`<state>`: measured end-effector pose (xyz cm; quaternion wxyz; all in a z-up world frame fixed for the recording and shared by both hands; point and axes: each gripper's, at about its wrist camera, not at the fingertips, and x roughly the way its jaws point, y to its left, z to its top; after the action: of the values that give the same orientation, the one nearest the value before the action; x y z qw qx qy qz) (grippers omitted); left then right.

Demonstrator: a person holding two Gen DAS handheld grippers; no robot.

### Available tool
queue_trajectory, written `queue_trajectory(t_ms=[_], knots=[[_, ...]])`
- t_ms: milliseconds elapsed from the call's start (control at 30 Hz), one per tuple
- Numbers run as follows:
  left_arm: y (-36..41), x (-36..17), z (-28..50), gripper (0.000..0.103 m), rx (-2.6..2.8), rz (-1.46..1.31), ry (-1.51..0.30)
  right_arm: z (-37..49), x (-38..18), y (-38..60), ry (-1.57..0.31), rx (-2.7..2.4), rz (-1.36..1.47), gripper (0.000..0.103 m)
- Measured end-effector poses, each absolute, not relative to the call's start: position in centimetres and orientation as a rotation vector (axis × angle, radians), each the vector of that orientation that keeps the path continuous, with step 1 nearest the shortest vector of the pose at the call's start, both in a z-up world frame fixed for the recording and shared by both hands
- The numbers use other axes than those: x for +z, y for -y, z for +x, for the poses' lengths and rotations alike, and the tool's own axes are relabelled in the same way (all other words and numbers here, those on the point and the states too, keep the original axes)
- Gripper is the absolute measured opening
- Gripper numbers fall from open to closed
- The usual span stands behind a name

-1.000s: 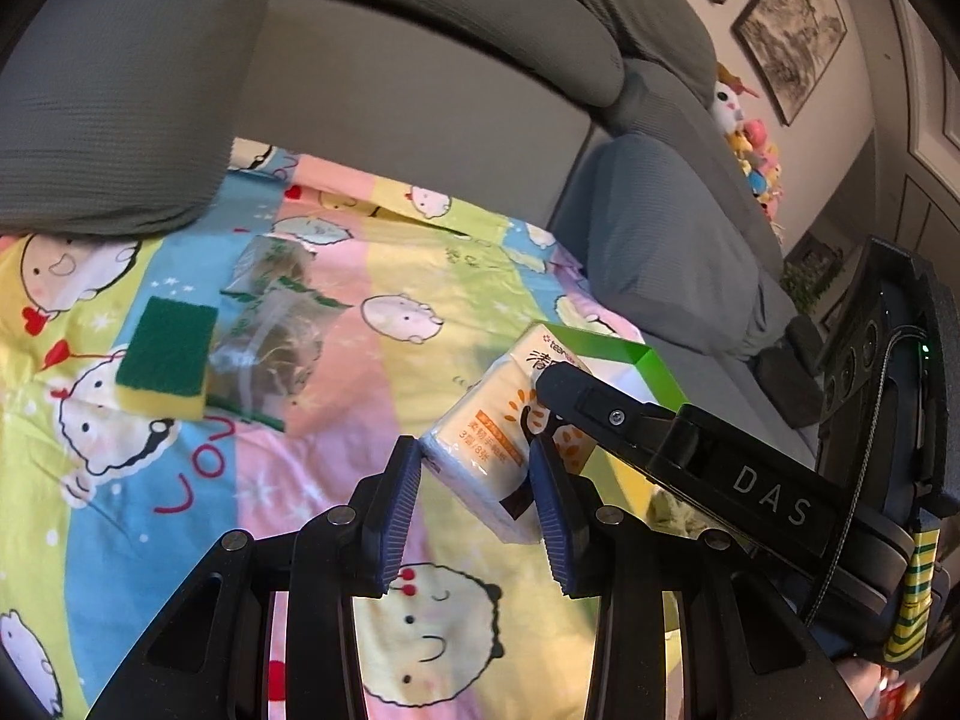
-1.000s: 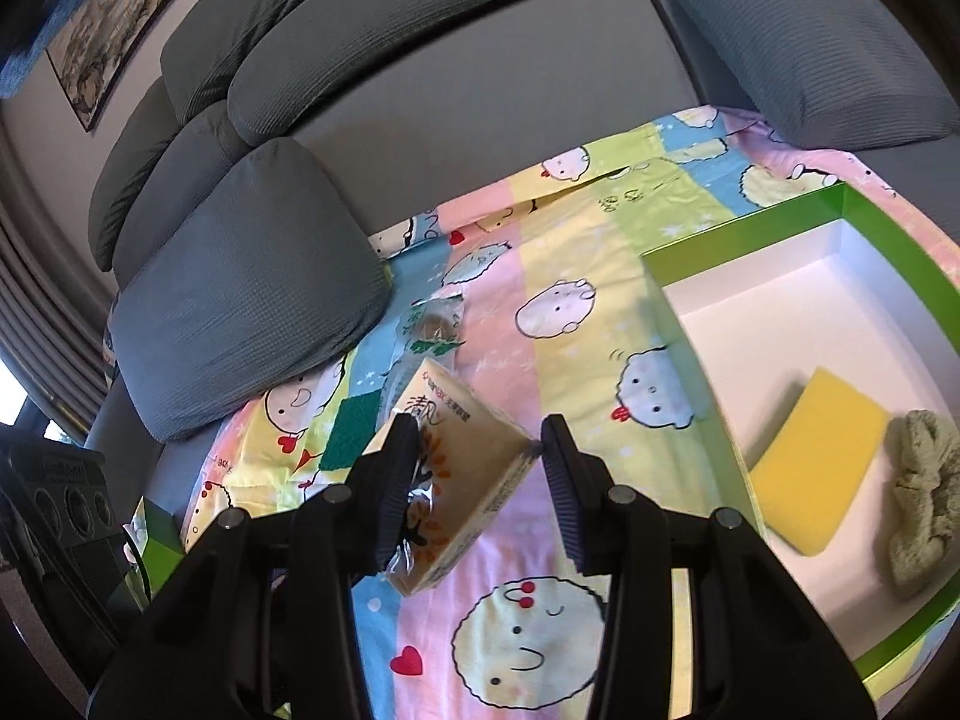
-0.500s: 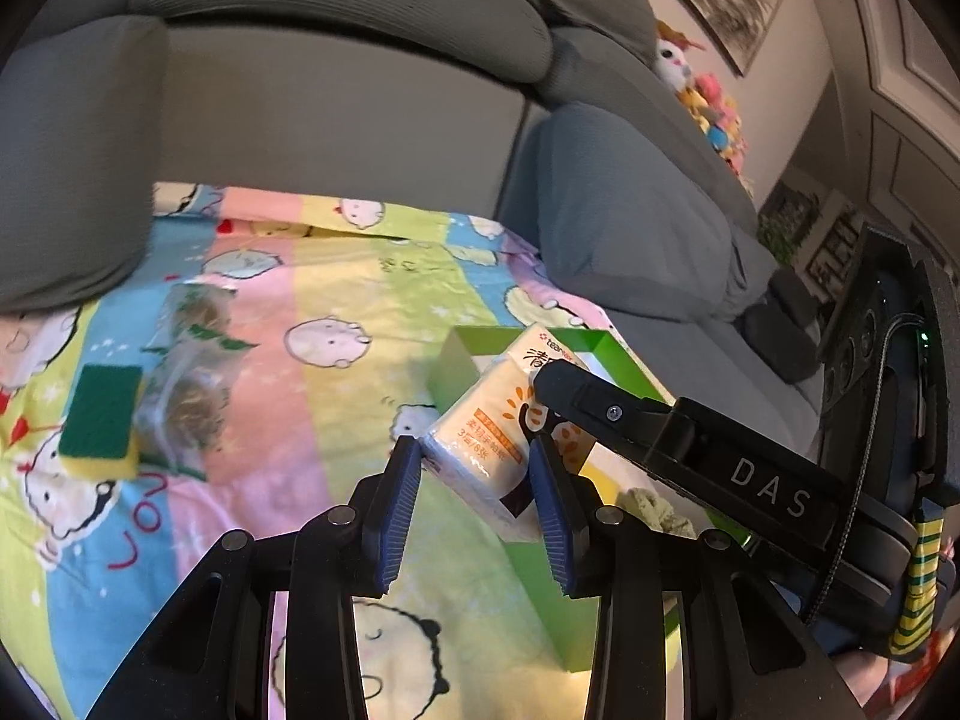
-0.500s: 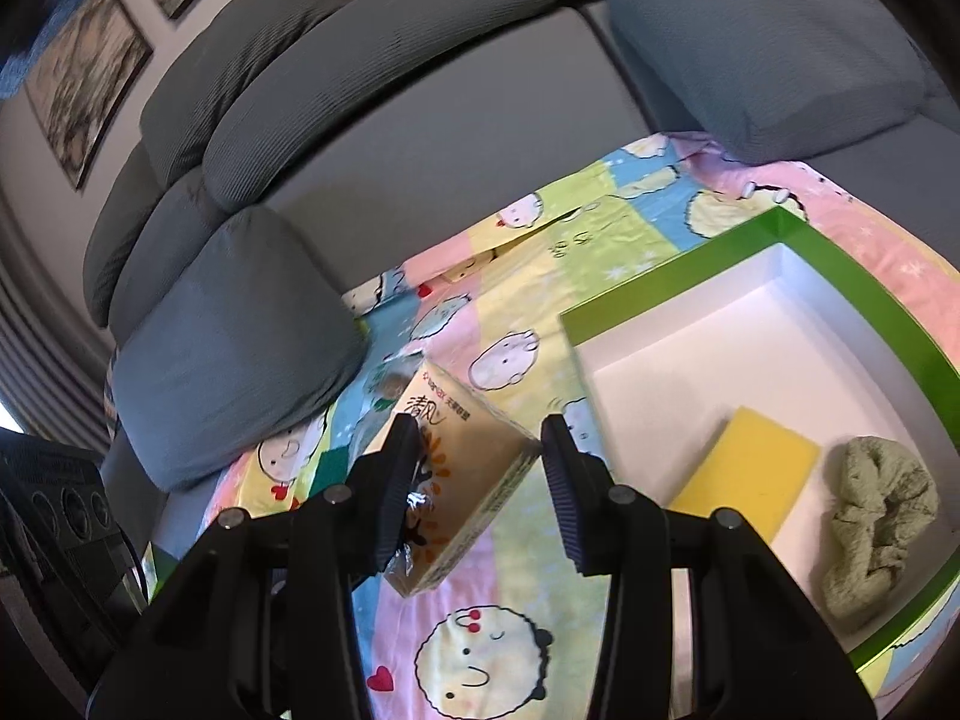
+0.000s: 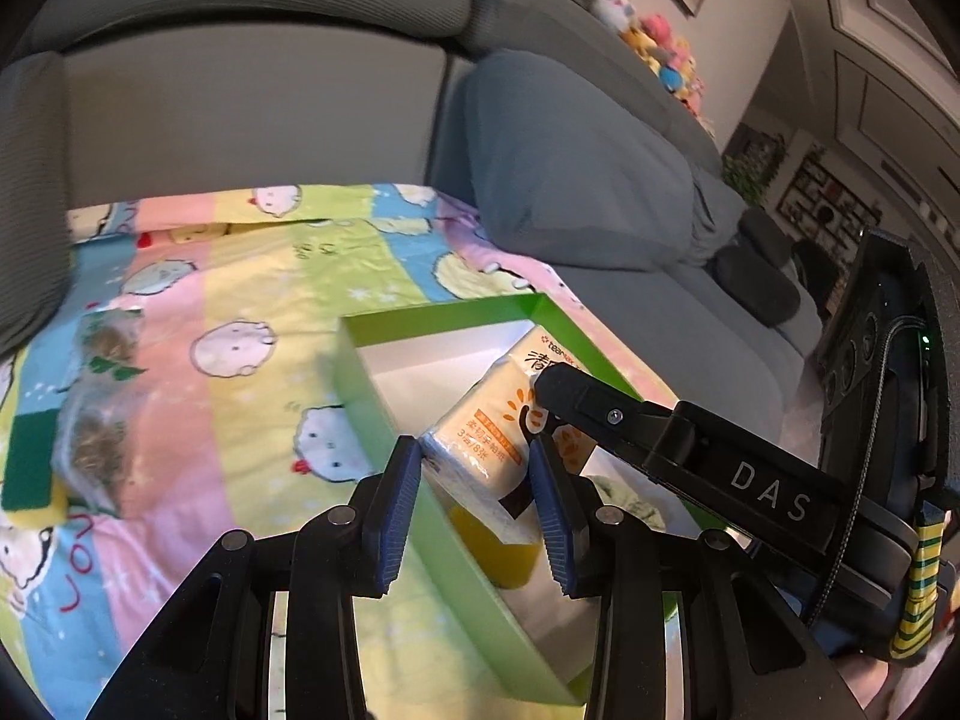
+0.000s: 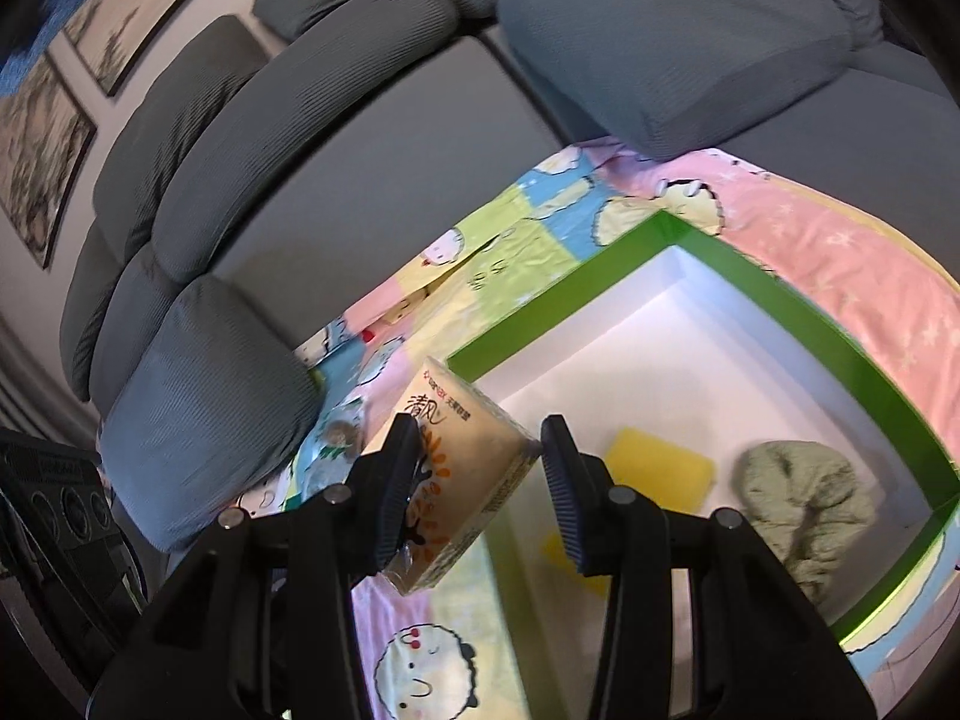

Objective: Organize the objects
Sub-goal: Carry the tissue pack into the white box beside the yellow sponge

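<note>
A cream and orange tissue pack (image 5: 489, 429) is held between both grippers. My left gripper (image 5: 474, 495) is shut on one end, and my right gripper (image 6: 477, 483) is shut on the other end of the pack (image 6: 462, 474). The pack hangs above the near-left edge of a green box (image 6: 798, 306) with a white inside. The box (image 5: 384, 396) holds a yellow sponge (image 6: 660, 468) and a green cloth (image 6: 798, 498).
A cartoon-print sheet (image 5: 240, 276) covers the grey sofa seat (image 5: 240, 120). A green and yellow sponge (image 5: 30, 474) and clear bags of dried herbs (image 5: 96, 414) lie at the left. Grey cushions (image 6: 678, 42) flank the sheet.
Both grippers have carried the tissue pack to the right, from over the sheet to over the green box's edge. The sponge and bags on the sheet stay put.
</note>
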<state>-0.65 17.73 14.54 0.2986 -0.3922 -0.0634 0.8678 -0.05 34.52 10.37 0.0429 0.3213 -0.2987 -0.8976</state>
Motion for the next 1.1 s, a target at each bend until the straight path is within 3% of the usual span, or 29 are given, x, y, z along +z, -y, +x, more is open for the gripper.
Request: queue_trajectory(t_ms=[667,1100], knots=[[-23.7,13.1,-0.5,0.039,2.179,-1.115,0.101,1.8,8.8,-39.9,1.086,-2.813,1.107,0.043],[-25.5,12.0,0.4,0.039,2.125,-1.169,0.061,2.4,7.8,-41.0,1.084,-2.831,1.225,0.044]])
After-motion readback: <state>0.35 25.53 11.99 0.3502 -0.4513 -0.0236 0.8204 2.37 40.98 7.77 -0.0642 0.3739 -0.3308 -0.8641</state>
